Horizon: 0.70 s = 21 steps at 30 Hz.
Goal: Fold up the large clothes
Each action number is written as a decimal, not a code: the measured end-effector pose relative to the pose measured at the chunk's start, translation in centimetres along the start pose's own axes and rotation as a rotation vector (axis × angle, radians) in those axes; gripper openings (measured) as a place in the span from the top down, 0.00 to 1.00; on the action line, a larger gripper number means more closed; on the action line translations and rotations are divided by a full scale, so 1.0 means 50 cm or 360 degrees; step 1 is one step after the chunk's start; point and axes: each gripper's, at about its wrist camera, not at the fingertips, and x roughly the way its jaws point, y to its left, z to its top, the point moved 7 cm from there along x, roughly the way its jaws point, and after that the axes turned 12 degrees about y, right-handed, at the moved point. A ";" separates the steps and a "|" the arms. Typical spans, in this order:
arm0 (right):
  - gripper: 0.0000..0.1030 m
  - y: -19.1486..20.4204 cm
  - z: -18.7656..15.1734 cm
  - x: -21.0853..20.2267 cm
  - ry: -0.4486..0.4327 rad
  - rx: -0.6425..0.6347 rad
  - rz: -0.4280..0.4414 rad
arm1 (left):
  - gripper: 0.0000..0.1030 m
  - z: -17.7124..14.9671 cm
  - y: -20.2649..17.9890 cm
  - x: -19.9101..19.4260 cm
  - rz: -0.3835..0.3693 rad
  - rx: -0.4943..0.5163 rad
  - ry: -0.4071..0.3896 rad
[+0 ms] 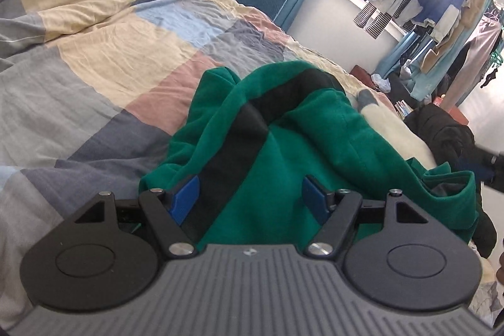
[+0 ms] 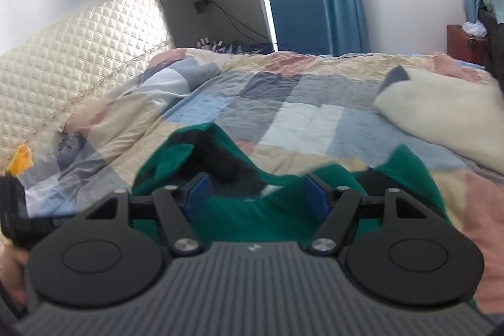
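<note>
the crumpled green fleece garment with a broad black stripe (image 1: pixel 283 147) lies bunched on the bed with the patchwork quilt of cream, pink, blue and grey squares (image 1: pixel 104 59), and everything below is placed from that garment.

your left tongs (image 1: pixel 250 197) hang just over its near edge, blue pads spread wide with the black stripe running up between them; the pads press on nothing. your right tongs (image 2: pixel 256 194) sit over the same heap, also spread, with green cloth under and between the pads but not pinched, as far as the blurred view shows.

the stripe is your guide: in the left view it runs away from the tongs, up and slightly right, then bends over a ridge at the far end of the garment. that reads as the long axis, pointing away from you across the bed. the garment lies straight ahead of both tongs and below them, so neither hand is clearly nearer.

a folded cream blanket (image 2: pixel 441 118) sits beyond the garment to the right, well apart.

i judge the heap still needs spreading flat before any fold.
</note>
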 end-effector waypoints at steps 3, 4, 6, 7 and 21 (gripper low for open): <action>0.33 0.040 0.024 0.005 0.0001 -0.0076 0.0150 | 0.27 0.004 0.004 -0.004 -0.0001 -0.0022 -0.0024; 0.33 0.055 0.024 0.004 0.0018 -0.0112 0.0219 | 0.27 0.007 0.009 -0.004 -0.0004 -0.0038 -0.0029; 0.33 0.087 0.013 0.002 0.0070 -0.0179 0.0319 | 0.26 0.013 0.020 -0.004 -0.0019 -0.0092 -0.0041; 0.33 0.101 0.004 0.003 0.0097 -0.0227 0.0319 | 0.26 0.017 0.027 -0.004 -0.0039 -0.0121 -0.0043; 0.86 0.080 0.015 0.076 0.0237 -0.0508 -0.0310 | 0.27 0.030 0.033 -0.031 -0.0131 -0.0164 -0.0145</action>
